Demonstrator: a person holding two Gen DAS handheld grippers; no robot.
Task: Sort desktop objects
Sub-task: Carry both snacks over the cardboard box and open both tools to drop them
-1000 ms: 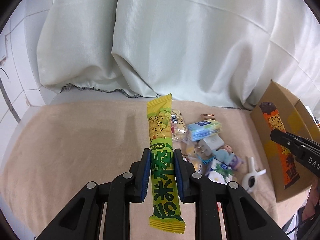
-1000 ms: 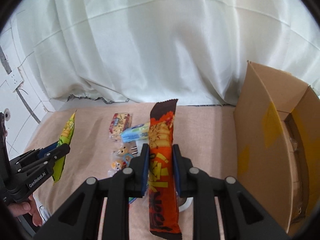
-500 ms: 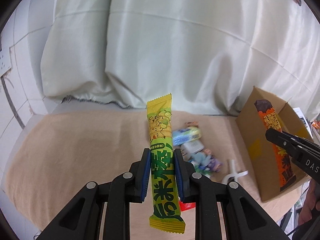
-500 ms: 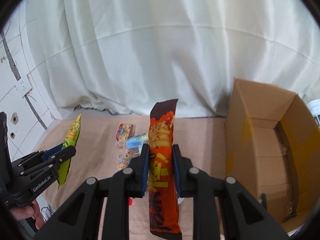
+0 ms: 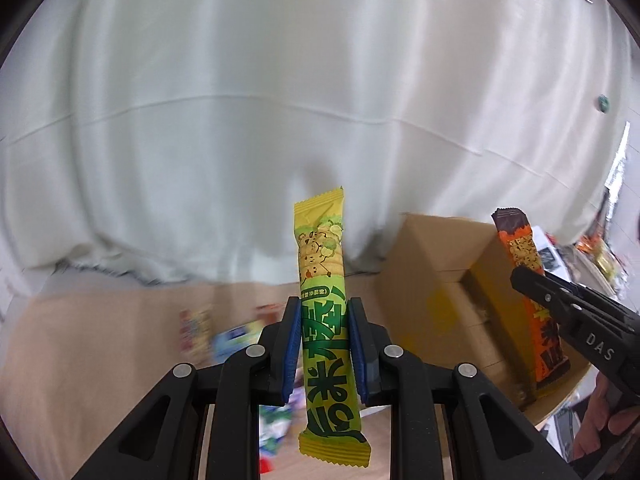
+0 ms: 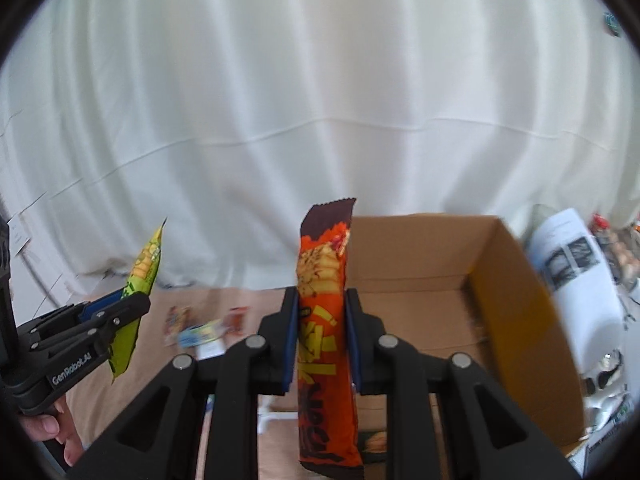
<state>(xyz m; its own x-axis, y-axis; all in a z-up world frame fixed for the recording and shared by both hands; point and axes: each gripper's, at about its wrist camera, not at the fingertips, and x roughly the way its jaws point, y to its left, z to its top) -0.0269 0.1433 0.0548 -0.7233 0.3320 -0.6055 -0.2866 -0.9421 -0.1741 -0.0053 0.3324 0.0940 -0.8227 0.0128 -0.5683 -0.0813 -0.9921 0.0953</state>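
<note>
Yellow-green snack packet [image 5: 325,322] clamped lengthwise between the blue pads of the left claw [image 5: 325,354], top end pointing up and clear of the counter [image 5: 100,344]. Orange-and-brown snack packet [image 6: 324,320] gripped the same way in the right claw [image 6: 322,350], upright, in front of the open cardboard box [image 6: 516,304]. Box stands at the right end of the beige-covered counter, opening facing the right wrist camera. Remaining small items [image 6: 200,330] lie loose on the counter left of the box; blurred, not identifiable. White curtain [image 5: 280,100] behind. A hand [image 6: 60,436] grips the left claw's handle.
</note>
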